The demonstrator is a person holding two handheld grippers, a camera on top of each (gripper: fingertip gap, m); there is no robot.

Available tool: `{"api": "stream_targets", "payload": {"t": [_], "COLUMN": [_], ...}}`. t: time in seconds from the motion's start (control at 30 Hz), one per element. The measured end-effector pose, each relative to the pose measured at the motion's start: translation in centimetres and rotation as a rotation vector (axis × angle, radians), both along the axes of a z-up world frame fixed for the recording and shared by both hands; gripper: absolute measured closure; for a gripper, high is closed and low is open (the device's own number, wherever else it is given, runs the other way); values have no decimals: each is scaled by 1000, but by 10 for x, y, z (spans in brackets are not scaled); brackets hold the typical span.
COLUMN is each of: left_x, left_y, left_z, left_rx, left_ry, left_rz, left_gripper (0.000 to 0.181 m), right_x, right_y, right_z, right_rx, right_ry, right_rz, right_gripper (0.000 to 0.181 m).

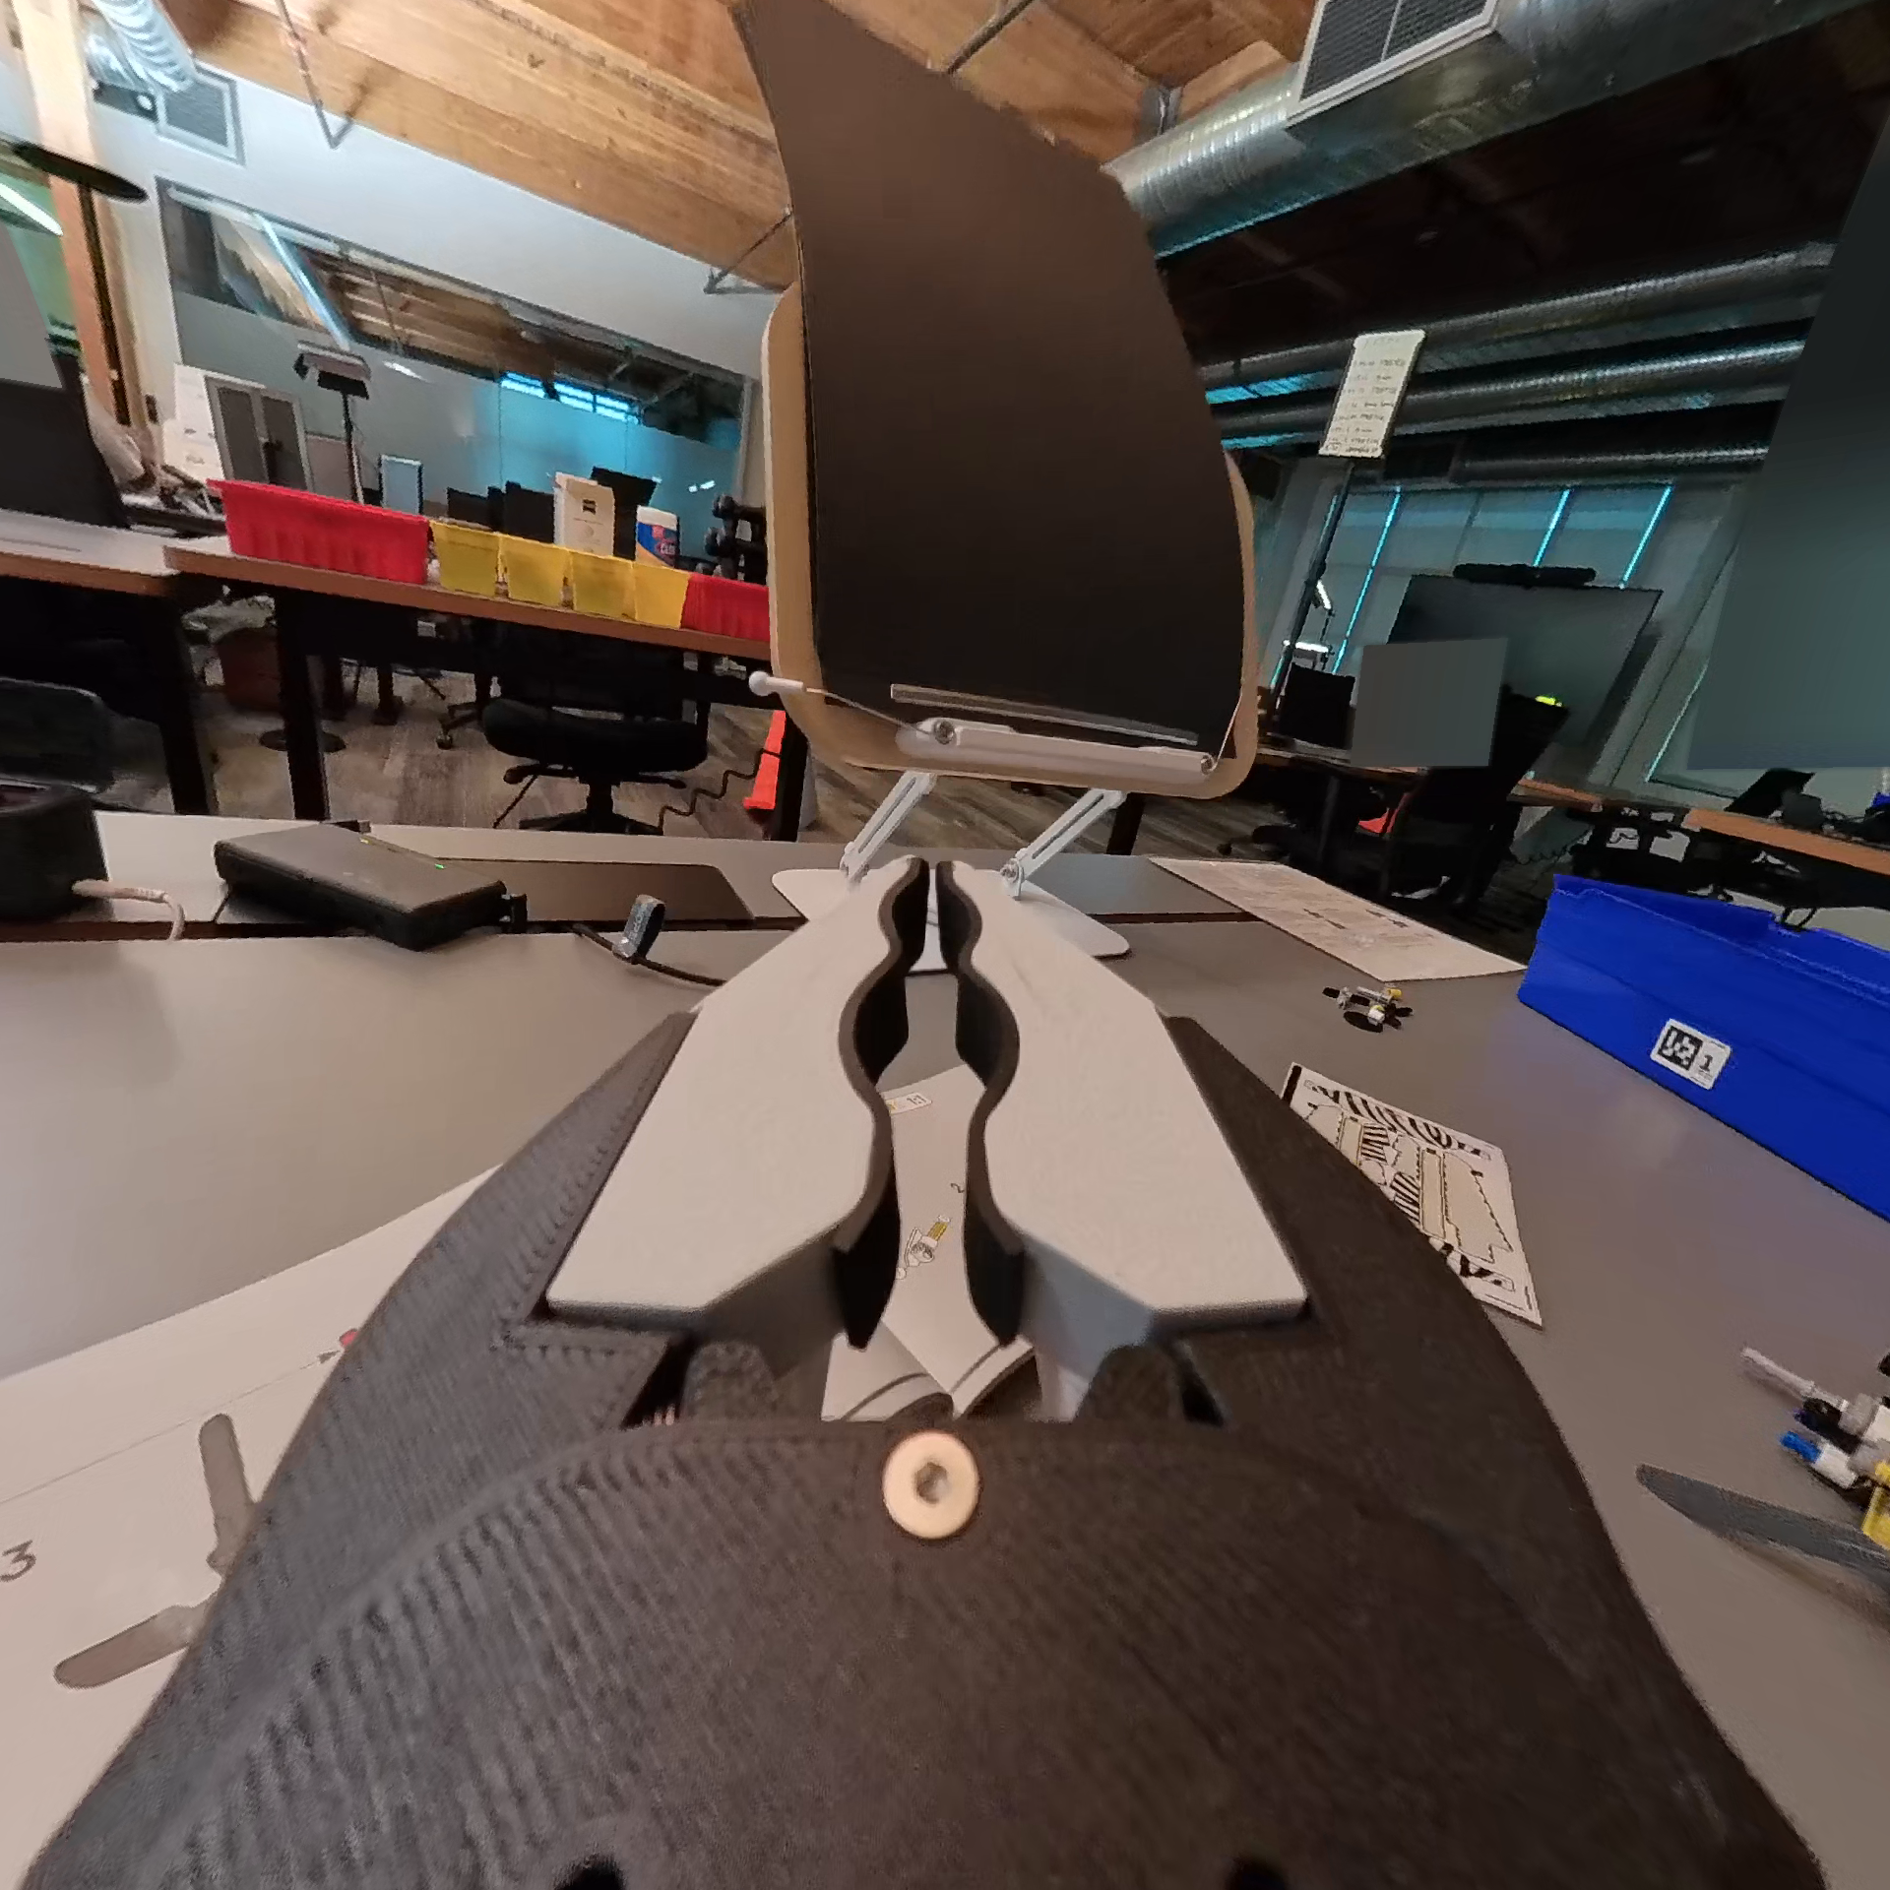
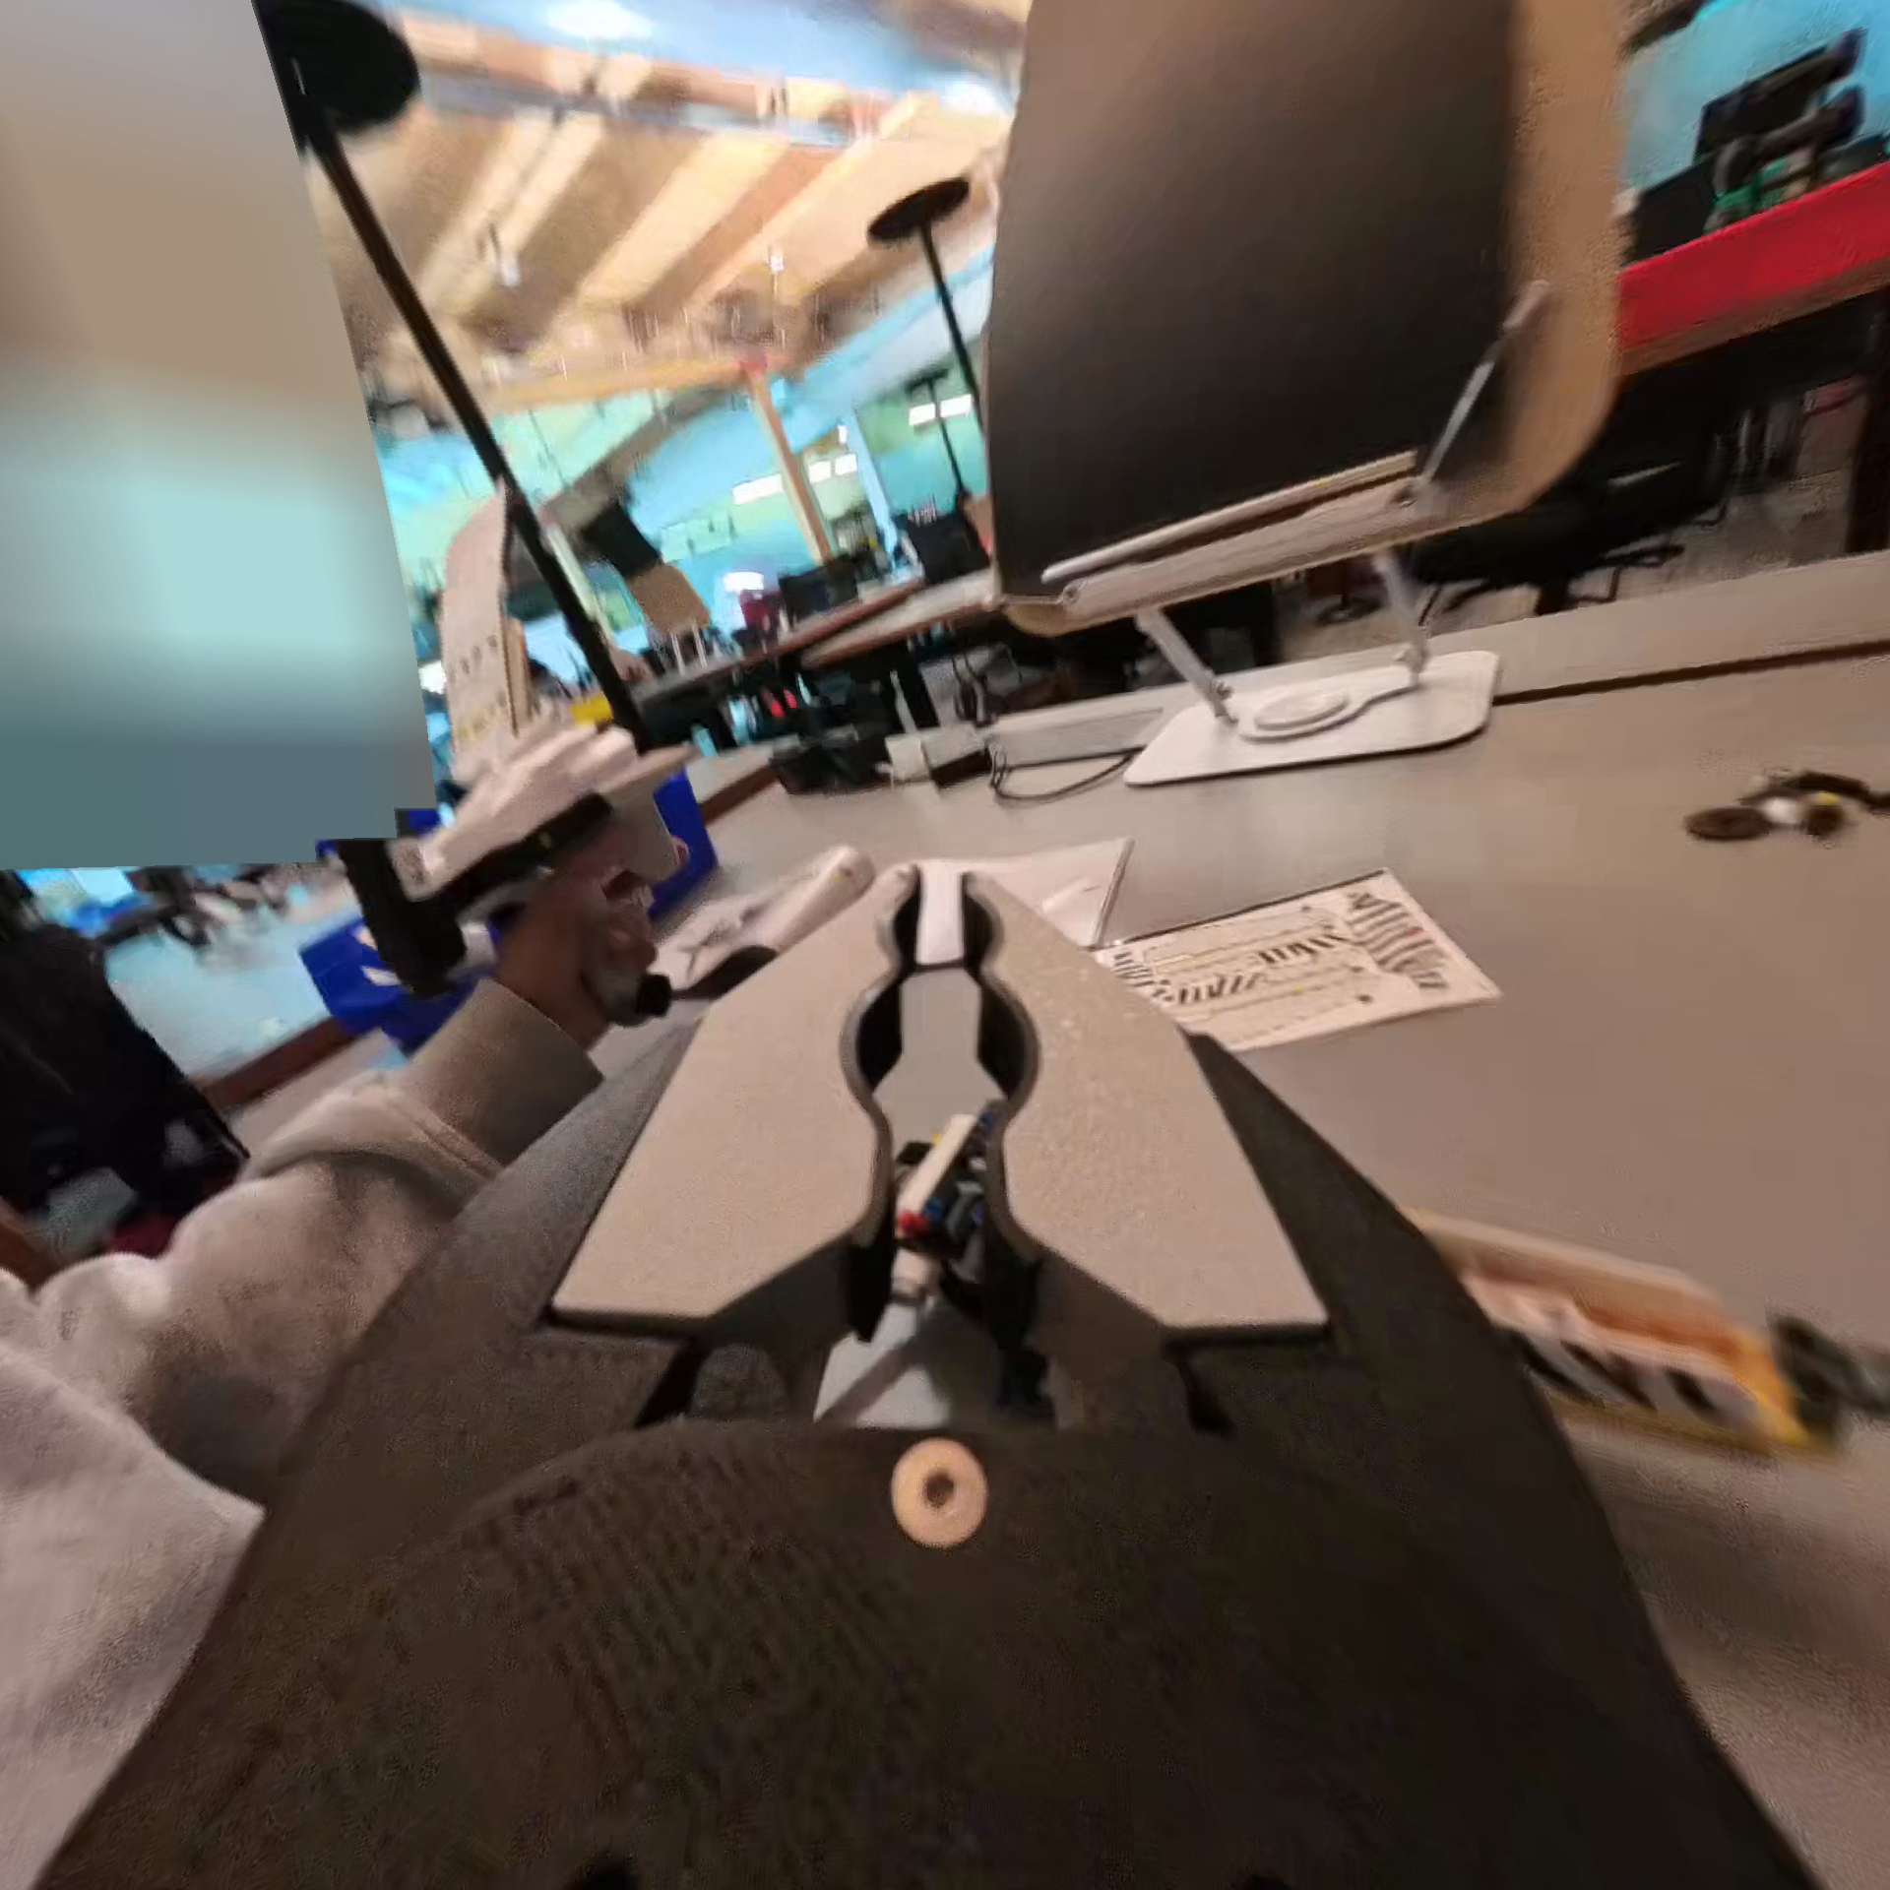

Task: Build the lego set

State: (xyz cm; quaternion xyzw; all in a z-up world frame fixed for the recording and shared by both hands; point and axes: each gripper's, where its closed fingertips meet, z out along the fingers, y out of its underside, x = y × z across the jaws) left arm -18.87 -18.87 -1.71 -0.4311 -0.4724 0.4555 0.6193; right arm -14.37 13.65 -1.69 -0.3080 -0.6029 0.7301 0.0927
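Observation:
My left gripper (image 1: pixel 933 869) is shut and empty. It hovers over the open instruction booklet (image 1: pixel 123 1463) on the grey table (image 1: pixel 307 1074). My right gripper (image 2: pixel 939 882) is shut on a small white, black and blue lego assembly (image 2: pixel 946 1176), whose white bar (image 2: pixel 939 920) sticks out between the fingertips. In the left wrist view this assembly (image 1: pixel 1836 1427) and one right finger (image 1: pixel 1759 1524) show at the right edge. A small black and yellow sub-assembly (image 1: pixel 1365 1002) lies farther back on the table and also shows in the right wrist view (image 2: pixel 1785 813). A sticker sheet (image 1: pixel 1422 1186) lies between them.
A blue bin (image 1: pixel 1718 1013) stands at the right. A dark tablet on a white stand (image 1: pixel 1002 430) is at the back centre, with a black power bank (image 1: pixel 358 885) to its left. In the right wrist view a hand (image 2: pixel 588 951) holds the left gripper, and a blurred yellow and white object (image 2: pixel 1616 1319) lies at the right.

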Motion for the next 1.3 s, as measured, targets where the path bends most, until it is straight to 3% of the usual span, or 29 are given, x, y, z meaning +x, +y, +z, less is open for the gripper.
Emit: {"api": "stream_targets", "payload": {"t": [0.07,0.13,0.2,0.3,0.4,0.53,0.63,0.77,0.9,0.97,1.07,1.17,1.23,1.3], "left_x": [6,6,4,6,13,29,34,26,22,18,15,16,15,15], "left_y": [2,1,3,8,15,22,21,33,43,55,72,73,65,63], "left_z": [4,-1,-4,-5,2,15,10,-12,-22,-36,-68,-90,-94,-90], "left_rx": [16,59,106,98,24,-90,-70,115,97,103,117,44,28,69], "left_ry": [20,7,1,34,80,167,154,31,-39,-177,-458,-650,-718,-740], "left_rz": [-3,-23,-66,-101,-95,-61,-63,-271,-312,-352,-465,-470,-425,-409], "left_gripper": [181,181,178,178,181,181,181,172,169,175,162,163,169,174], "right_x": [7,12,15,20,37,64,76,98,119,128,134,140,140,134], "right_y": [-39,-66,-85,-112,-123,-118,-111,-108,-110,-117,-134,-157,-169,-175], "right_z": [2,17,34,35,34,41,40,28,14,13,15,1,-6,-4], "right_rx": [102,90,75,190,254,201,157,110,106,119,124,135,170,227], "right_ry": [-5,23,105,164,216,232,179,88,59,93,159,130,109,210], "right_rz": [120,206,248,298,331,373,393,453,519,576,635,770,855,848], "right_gripper": [164,148,150,151,154,153,152,148,148,152,156,155,154,155]}}
